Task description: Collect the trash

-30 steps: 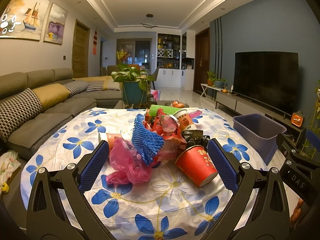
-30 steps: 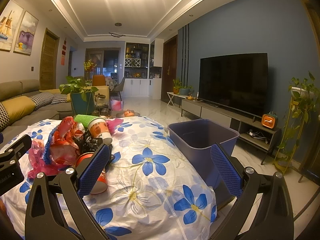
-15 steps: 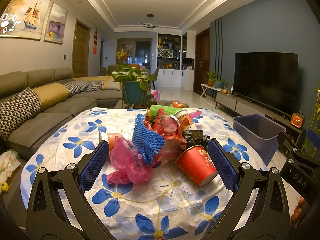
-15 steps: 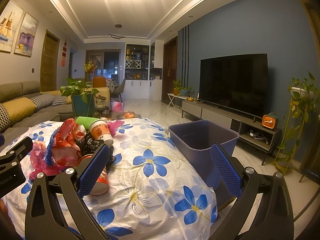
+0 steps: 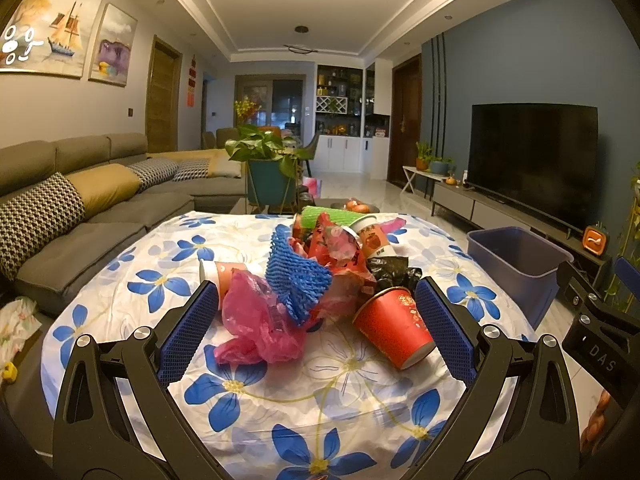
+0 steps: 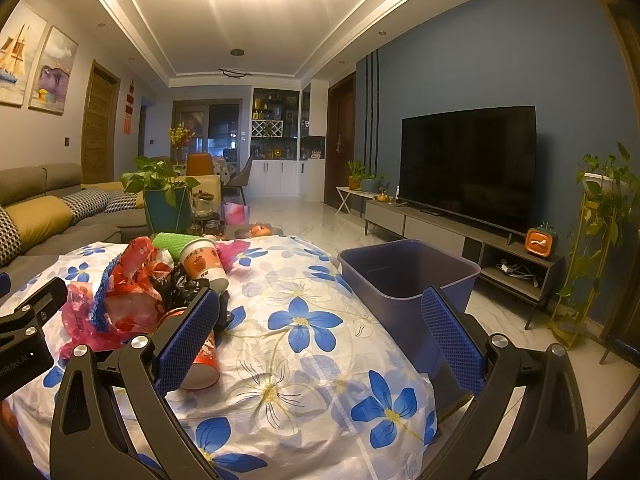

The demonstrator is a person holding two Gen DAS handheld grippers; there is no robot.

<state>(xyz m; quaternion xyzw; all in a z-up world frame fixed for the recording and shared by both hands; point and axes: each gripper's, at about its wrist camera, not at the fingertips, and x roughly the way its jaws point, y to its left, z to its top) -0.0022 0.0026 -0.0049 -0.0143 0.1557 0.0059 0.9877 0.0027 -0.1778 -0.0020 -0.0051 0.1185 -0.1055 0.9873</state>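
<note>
Blue mesh pads line the fingers of both grippers we hold, and both sets of jaws stand spread wide with nothing between them. Our left gripper (image 5: 316, 328) hovers over the near edge of the round table covered in a white cloth with blue flowers (image 5: 304, 408), facing the heap of trash at the middle of that table. Nearest in the heap lies a crumpled pink plastic bag (image 5: 256, 320), and just right of it a red paper cup (image 5: 394, 328) rests on its side with its mouth toward the heap. Behind the pink bag, a blue foam fruit net (image 5: 296, 276) leans on a wrinkled red plastic wrapper (image 5: 340, 248). A crumpled black plastic bag (image 5: 392, 272) sits behind the red cup, and a white paper cup with an orange print (image 5: 370, 236) lies tipped on top of the heap. A second printed paper cup (image 5: 224, 274) lies on its side at the heap's left, and a green foam roll (image 5: 328, 216) lies at the far side.

Our right gripper (image 6: 320, 336) hangs over the table's right half, where only the cloth lies under it. Just off the table's right edge stands a dark blue rectangular plastic bin (image 6: 404, 276), open at the top. Past the bin, well apart from the table, a black flat television (image 6: 468, 168) stands on a low grey cabinet (image 6: 420, 224).
</note>
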